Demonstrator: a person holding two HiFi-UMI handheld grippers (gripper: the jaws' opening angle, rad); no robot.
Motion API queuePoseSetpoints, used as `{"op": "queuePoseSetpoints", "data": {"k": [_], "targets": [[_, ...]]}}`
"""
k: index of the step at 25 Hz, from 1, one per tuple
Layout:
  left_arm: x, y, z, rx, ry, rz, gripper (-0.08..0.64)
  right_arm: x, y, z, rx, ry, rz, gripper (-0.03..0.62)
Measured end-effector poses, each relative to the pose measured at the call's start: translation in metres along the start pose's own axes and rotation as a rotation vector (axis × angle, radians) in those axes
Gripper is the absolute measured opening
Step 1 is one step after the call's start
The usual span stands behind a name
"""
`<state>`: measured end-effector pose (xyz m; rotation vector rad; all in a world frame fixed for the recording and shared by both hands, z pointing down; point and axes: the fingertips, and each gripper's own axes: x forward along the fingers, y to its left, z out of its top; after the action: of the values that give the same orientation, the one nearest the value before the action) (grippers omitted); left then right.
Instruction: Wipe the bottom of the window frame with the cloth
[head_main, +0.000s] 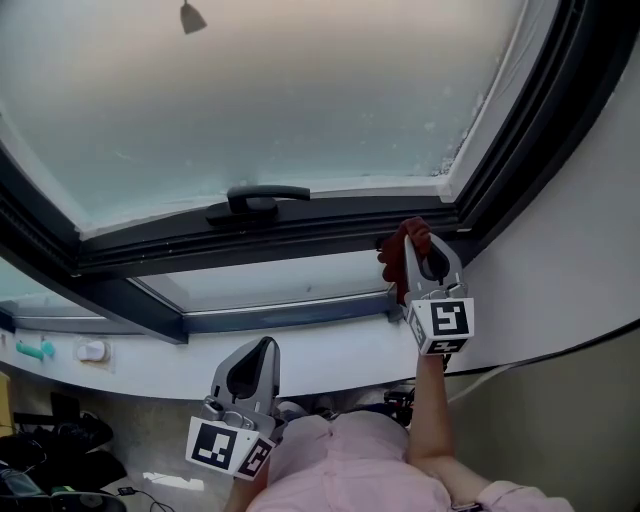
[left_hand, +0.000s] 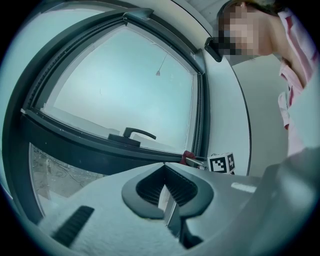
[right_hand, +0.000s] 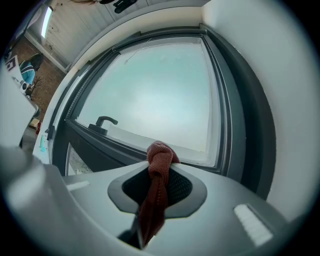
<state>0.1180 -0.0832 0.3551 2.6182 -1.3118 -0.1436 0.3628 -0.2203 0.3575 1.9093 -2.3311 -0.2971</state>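
Note:
In the head view my right gripper (head_main: 421, 250) is shut on a red cloth (head_main: 409, 240), which it holds against the dark bottom rail of the window frame (head_main: 300, 226) close to the right corner. The right gripper view shows the cloth (right_hand: 156, 197) bunched between the jaws, its knot just below the frame rail (right_hand: 125, 143). My left gripper (head_main: 263, 350) hangs lower, in front of the white sill, jaws together and empty. From the left gripper view (left_hand: 167, 202) the cloth (left_hand: 188, 157) and the right gripper's marker cube (left_hand: 221, 163) show by the frame's right corner.
A black window handle (head_main: 262, 197) sits on the rail, left of the cloth. The white wall (head_main: 580, 260) curves close on the right. A teal item (head_main: 35, 349) and a small white one (head_main: 92, 351) lie on the white sill (head_main: 150, 365). Dark clutter (head_main: 50, 440) covers the floor at lower left.

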Motion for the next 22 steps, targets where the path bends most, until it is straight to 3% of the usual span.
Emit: {"op": "queuePoseSetpoints", "data": {"k": [10, 22], "targets": [[-0.005, 0.003, -0.003, -0.001, -0.007, 0.036, 0.001, -0.005, -0.018, -0.004, 0.008, -0.008, -0.033, 0.064], [0.000, 0.001, -0.001, 0.005, -0.007, 0.025, 0.001, -0.017, -0.069, -0.016, 0.018, 0.037, -0.186, 0.064]]}}
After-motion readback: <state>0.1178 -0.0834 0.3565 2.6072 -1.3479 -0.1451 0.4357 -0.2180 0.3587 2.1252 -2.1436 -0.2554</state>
